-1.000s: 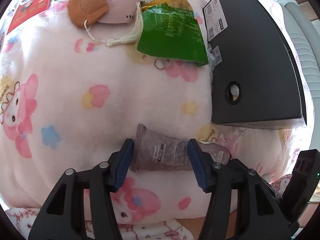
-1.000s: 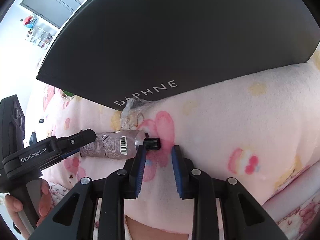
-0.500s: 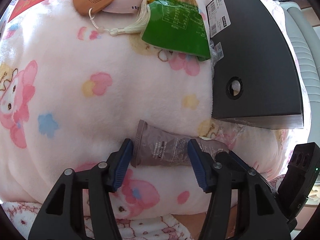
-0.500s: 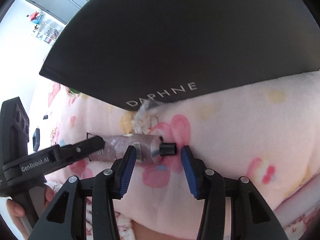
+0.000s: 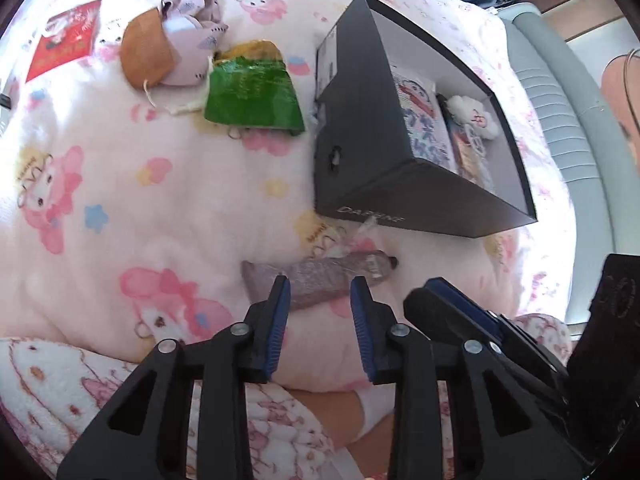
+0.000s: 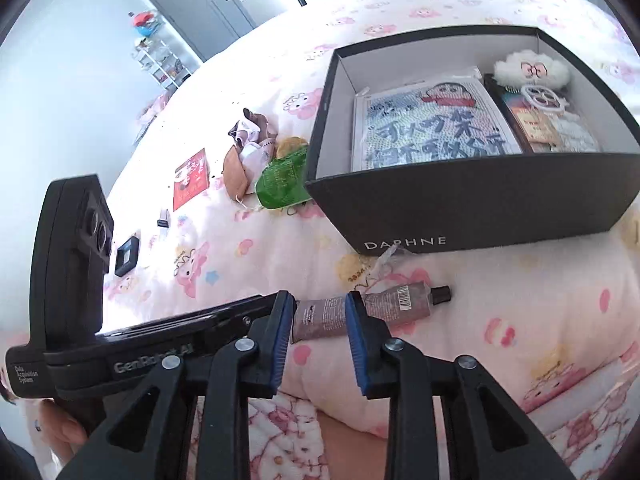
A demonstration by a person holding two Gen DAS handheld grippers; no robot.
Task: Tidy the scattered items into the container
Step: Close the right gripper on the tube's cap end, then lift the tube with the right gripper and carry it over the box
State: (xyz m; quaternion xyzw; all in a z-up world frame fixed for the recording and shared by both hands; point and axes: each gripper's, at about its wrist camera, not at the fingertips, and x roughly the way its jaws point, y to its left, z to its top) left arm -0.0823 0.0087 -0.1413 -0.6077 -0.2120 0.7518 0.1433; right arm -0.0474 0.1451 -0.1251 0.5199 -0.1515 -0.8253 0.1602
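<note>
A brown-grey tube (image 5: 320, 278) with a black cap lies on the pink blanket just in front of the black DAPHNE box (image 5: 362, 184); it also shows in the right wrist view (image 6: 384, 308). My left gripper (image 5: 319, 316) is open and empty, its fingers near the tube's flat end. My right gripper (image 6: 316, 326) is open and empty, above the tube's middle. The box (image 6: 472, 216) holds a picture card, a fluffy white toy and small items. A green packet (image 5: 252, 98), brown and pale face masks (image 5: 168, 52) and a red card (image 5: 64, 40) lie scattered on the blanket.
A crumpled clear wrapper (image 6: 386, 260) lies between box and tube. A small black square item (image 6: 127, 256) and a small clip (image 6: 163, 218) lie far left on the blanket. The right gripper's body (image 5: 500, 332) sits close beside my left gripper. A grey padded edge (image 5: 560, 120) borders the bed.
Both grippers have pulled up and back from the tube, so the box's open top now shows. The right gripper opened from nearly shut around the cap. The tube still lies on the blanket.
</note>
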